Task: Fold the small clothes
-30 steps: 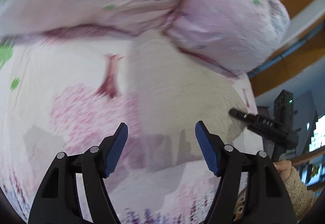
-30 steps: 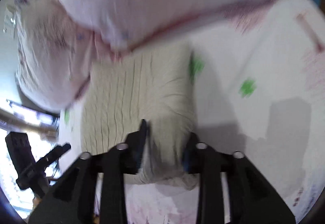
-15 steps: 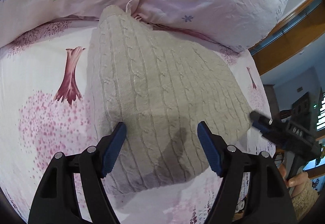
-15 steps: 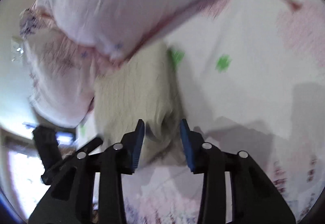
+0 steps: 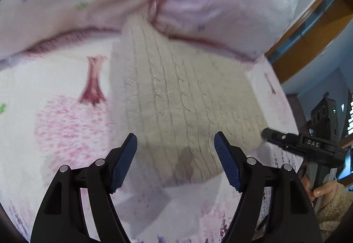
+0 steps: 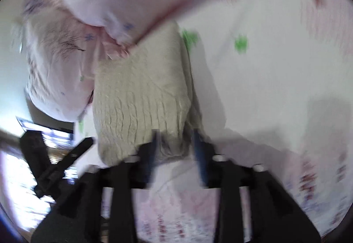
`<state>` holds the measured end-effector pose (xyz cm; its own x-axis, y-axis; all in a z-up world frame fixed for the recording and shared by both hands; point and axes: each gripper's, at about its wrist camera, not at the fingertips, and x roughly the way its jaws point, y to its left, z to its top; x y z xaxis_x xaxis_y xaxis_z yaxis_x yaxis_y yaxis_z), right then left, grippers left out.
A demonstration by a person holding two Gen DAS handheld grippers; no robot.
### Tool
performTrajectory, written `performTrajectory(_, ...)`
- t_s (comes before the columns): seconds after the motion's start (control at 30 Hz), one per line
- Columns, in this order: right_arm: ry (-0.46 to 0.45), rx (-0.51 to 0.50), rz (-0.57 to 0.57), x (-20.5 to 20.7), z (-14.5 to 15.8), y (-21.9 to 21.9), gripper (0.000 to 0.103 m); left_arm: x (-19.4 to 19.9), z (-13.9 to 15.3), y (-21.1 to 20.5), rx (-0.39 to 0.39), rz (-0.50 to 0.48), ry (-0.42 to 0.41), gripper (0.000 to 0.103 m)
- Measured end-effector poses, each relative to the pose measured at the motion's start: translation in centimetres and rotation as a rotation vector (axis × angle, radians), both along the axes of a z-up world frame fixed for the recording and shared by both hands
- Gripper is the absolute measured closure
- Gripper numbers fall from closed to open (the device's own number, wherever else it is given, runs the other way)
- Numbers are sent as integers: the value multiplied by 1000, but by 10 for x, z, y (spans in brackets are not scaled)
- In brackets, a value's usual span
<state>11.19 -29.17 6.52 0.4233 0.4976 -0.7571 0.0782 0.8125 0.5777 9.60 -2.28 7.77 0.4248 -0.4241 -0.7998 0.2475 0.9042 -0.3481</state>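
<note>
A cream cable-knit sweater (image 5: 183, 97) lies folded on the bed sheet, its far end against the pink pillows. My left gripper (image 5: 175, 150) is open just above the sweater's near edge, holding nothing. My right gripper (image 6: 175, 143) is at the sweater's (image 6: 141, 97) near corner, its jaws narrowly apart with knit fabric bunched between them; the view is blurred. The right gripper also shows at the right edge of the left wrist view (image 5: 302, 143), beside the sweater's right corner.
Two pink floral pillows (image 5: 220, 4) lie along the far side of the bed. The white sheet (image 5: 66, 124) has pink tree prints. A wooden bed frame (image 5: 313, 29) and a dark room lie past the right edge.
Both views shifted and are blurred by motion. The left gripper stayed open over the sweater's near edge. The right gripper's jaws stand slightly wider on the sweater corner than half a second ago.
</note>
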Motion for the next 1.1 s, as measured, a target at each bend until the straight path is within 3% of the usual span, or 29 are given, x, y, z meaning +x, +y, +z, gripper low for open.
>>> performTrajectory(0.07,-83,-164,22,-13,15,8,18,-12,4,9,53,27,-22,22)
performTrajectory(0.1,-106,-242,38,-18,18,11,14,-21,2,14,90,41,-23,20)
performTrajectory(0.17,-116,-388,94,-31,11,30,11,-34,-8,19,150,51,-12,17)
performTrajectory(0.27,-52,-516,168,-43,-12,53,10,-48,-32,23,197,56,65,17)
performTrajectory(0.47,-2,-497,194,-48,-37,67,10,-52,-59,20,194,66,131,17)
performTrajectory(0.67,-46,-568,192,-52,-48,79,2,-55,-63,4,225,80,86,1)
performTrajectory(0.87,-79,-581,183,-59,-52,81,2,-61,-72,-21,403,58,49,1)
performTrajectory(1.1,-99,-584,175,-71,-47,83,2,-67,-71,-17,389,82,22,1)
